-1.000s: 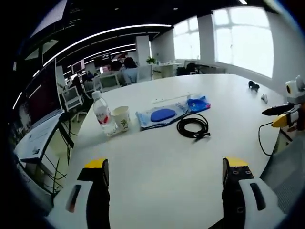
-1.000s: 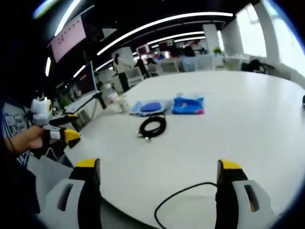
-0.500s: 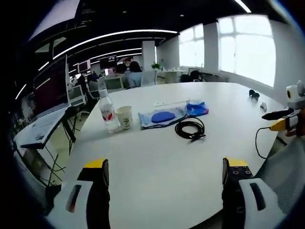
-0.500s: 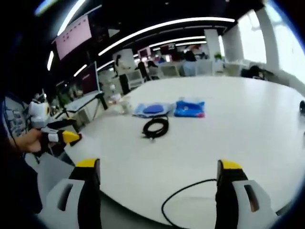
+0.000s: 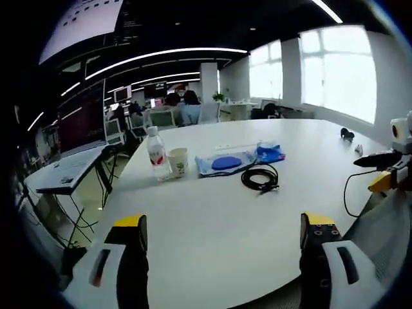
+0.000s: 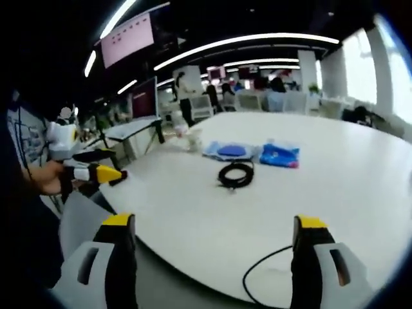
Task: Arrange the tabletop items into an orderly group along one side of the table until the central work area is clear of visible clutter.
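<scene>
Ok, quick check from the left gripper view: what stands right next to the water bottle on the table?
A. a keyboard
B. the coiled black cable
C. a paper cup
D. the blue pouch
C: the paper cup stands upright just beside the water bottle, while the coiled black cable and the blue pouch lie further along the white table.

Items strung across mid-table (image 5: 212, 212), left gripper view.
Bottle (image 5: 156, 153) centre-left, cup (image 5: 177, 162) just right of it, then flat pouch (image 5: 225, 163), packet (image 5: 270, 152) beyond; coiled cable (image 5: 259, 177) below the pouch.
</scene>
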The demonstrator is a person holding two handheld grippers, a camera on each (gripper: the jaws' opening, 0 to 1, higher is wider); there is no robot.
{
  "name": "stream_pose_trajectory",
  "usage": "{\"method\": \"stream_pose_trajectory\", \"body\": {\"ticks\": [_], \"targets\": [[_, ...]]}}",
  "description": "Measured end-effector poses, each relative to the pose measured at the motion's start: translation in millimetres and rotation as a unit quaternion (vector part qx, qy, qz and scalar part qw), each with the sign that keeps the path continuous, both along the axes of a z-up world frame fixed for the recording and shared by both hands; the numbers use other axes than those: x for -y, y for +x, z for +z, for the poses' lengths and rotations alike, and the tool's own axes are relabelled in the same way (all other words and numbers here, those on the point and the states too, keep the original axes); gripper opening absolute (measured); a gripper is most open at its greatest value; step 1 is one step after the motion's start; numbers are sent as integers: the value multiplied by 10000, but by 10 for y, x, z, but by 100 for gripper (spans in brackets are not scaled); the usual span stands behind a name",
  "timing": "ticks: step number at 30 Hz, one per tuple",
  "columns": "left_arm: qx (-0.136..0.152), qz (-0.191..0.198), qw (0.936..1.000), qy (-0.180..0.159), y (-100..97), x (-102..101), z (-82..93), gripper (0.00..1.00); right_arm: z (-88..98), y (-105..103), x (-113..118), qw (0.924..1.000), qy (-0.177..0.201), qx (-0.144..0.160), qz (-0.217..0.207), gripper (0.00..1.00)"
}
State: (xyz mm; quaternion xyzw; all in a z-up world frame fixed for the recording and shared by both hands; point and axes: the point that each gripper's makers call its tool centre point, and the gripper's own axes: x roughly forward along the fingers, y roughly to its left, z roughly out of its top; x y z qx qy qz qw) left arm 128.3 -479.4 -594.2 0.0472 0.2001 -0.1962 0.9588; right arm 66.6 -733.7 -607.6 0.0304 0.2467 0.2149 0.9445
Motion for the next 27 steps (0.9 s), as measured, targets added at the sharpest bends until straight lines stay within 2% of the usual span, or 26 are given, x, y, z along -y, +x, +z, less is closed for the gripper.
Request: {"method": "stream_pose_trajectory", "body": {"ticks": [3, 5, 7, 8, 11, 16, 20, 23, 27], "targets": [[21, 0, 10000, -42, -106, -11, 10, 100, -1, -11, -35, 9999, -10, 153, 15, 100], [19, 17, 10000, -92, -183, -29, -71, 100, -32, -13, -14, 10000, -54, 80, -9, 99], [-105, 40, 9999, -11, -238, -64, -172, 100, 16, -4, 9, 9997, 27, 213, -95, 99], [-85, 38, 9998, 174, -232, -97, -173, 99, 43, -5, 2, 9995, 44, 301, -101, 99], [50, 167, 9995, -254, -159, -49, -73, 100, 49, -10, -16, 9993, -7, 369, -91, 98], [54, 156, 9999, -14, -151, 5, -97, 100, 47, -14, -26, 9988, -152, 459, -74, 98], [53, 86, 9999, -31, -147, 52, -93, 100, -4, -31, -45, 9983, -401, 428, 7, 98], [40, 44, 10000, 32, -165, 65, -77, 100, -4, -28, -42, 9983, -399, 431, -9, 98], [139, 267, 9995, 28, -120, 11, -11, 100, 6, -14, -4, 9986, -313, 413, -115, 98]]}}
